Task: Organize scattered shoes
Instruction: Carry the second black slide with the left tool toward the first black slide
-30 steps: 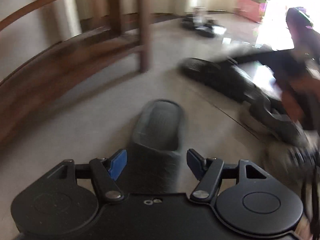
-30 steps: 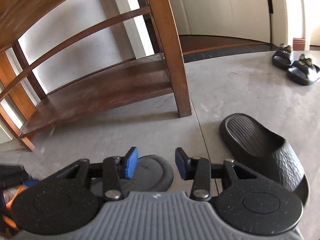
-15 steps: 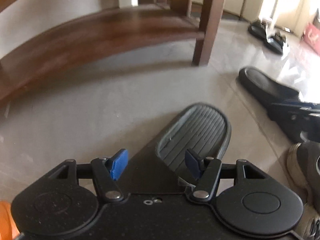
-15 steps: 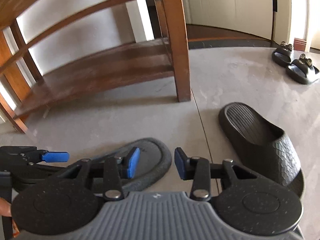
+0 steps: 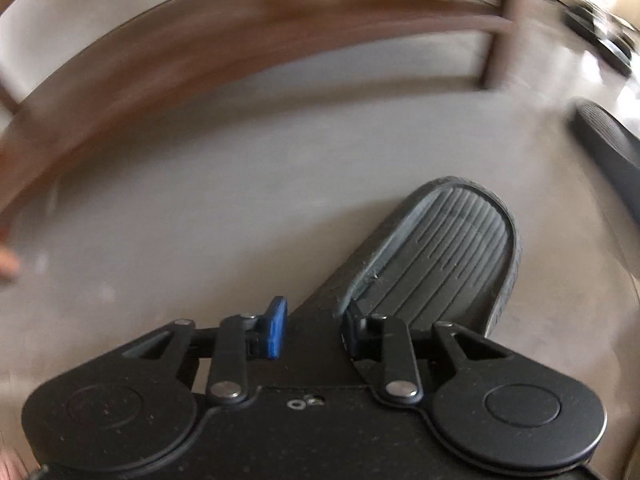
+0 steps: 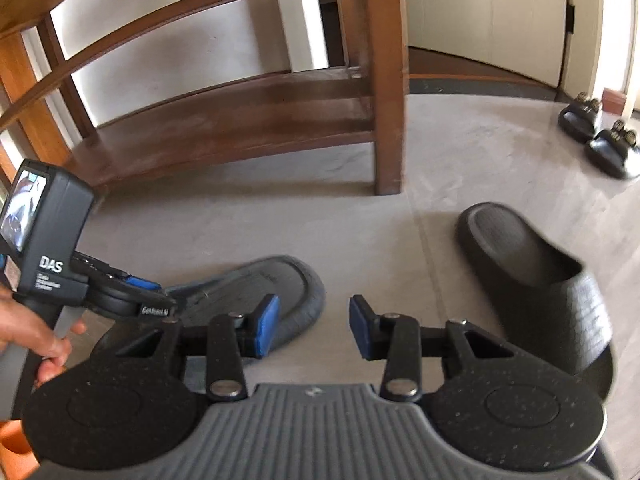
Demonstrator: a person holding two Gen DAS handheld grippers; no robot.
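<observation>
While the left gripper (image 5: 310,330) is closed on the strap of a dark grey slipper (image 5: 440,248), the ribbed footbed of that slipper extends forward and to the right of the jaws, tilted with its heel end pointing away from them. One blue pad (image 5: 276,332) presses on the left side of the strap; the other finger sits against the strap's right edge, at the footbed. In the right wrist view the same slipper (image 6: 280,284) appears ahead and to the left of the right jaws, low over the grey floor (image 6: 280,208), with the left gripper (image 6: 140,292) clamped on its near end and a person's hand (image 6: 36,332) around the gripper handle. Contact between the slipper and the floor cannot be determined.

The right gripper (image 6: 314,330) stands open, with a wide gap between its blue pads and only bare floor between them. A black slide sandal (image 6: 540,276) lies on the floor ahead and to the right of these jaws, well apart from the grey slipper, with its open heel end pointing away.

Beyond both pairs of jaws stands a wooden shoe rack (image 6: 240,120) with a low shelf; its front leg (image 6: 386,80) rises ahead of the right jaws, slightly to the right. Far ahead to the right, a pair of black sandals (image 6: 596,136) rests side by side on the floor near the wall. The left wrist view is motion-blurred, and the rack (image 5: 240,44) shows there only as a smeared brown band.
</observation>
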